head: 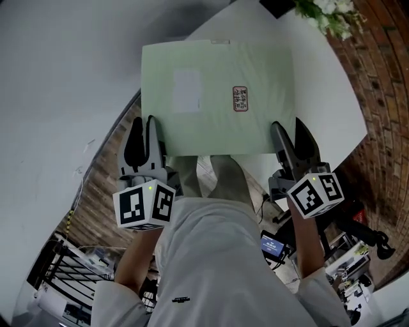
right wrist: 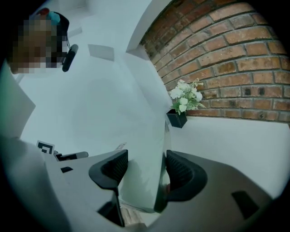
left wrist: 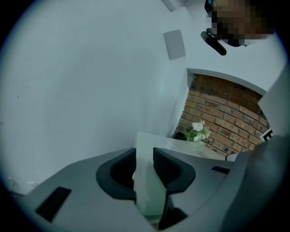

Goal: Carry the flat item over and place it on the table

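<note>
Task thing: the green envelope (head: 217, 96), pale, with a white patch and a small red-printed label, is held level in front of the person. Most of it lies over the white tabletop (head: 319, 83), and its near edge reaches past the tabletop's rim.
Left tool: the left tool (head: 146, 129) is clamped on the near left corner, with the envelope's edge caught between its ribbed pads.
Right tool: the right tool (head: 291, 134) is clamped on the near right corner in the same way.
Contact with tabletop: I cannot tell whether the far part already rests on it or floats just above.
Step in hand: probably bringing the envelope fully over the tabletop before setting it down.
Doing it well: keep both tools level and moving together so the sheet does not bow or twist. Push it further in until no edge overhangs, lower the far edge first, and let go only once it lies flat.
Watch for: the potted flowers (head: 332, 13) at the far end; stop well short of them.
Surface: smooth, white, bare, with a curved rim.
Room: brick wall (head: 383, 64) on the right, wood plank floor (head: 108, 172) below, and cluttered gear near the person's feet.
</note>
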The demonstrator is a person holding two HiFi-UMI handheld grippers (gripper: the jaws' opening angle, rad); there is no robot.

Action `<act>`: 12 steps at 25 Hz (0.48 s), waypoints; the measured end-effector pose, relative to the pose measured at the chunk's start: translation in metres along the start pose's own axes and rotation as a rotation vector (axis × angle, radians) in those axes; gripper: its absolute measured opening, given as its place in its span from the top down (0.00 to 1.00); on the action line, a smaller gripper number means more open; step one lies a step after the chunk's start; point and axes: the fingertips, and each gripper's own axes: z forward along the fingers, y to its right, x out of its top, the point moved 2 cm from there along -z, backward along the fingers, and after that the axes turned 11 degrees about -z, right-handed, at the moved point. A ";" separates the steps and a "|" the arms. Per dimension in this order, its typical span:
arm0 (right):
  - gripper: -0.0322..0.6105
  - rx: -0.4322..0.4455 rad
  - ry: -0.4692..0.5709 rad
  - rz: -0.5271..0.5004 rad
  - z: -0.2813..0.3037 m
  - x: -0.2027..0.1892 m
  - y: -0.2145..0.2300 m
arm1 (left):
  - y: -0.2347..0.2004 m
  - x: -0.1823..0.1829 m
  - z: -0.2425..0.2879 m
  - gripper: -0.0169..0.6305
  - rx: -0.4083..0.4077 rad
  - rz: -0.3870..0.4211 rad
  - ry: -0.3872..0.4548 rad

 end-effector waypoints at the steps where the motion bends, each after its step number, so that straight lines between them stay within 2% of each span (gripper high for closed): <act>1: 0.51 -0.007 -0.004 0.003 0.006 -0.002 0.004 | -0.002 -0.003 0.008 0.78 -0.003 0.002 -0.006; 12: 0.51 -0.055 -0.040 -0.006 0.063 -0.021 0.036 | -0.022 -0.033 0.078 0.78 -0.022 -0.041 -0.029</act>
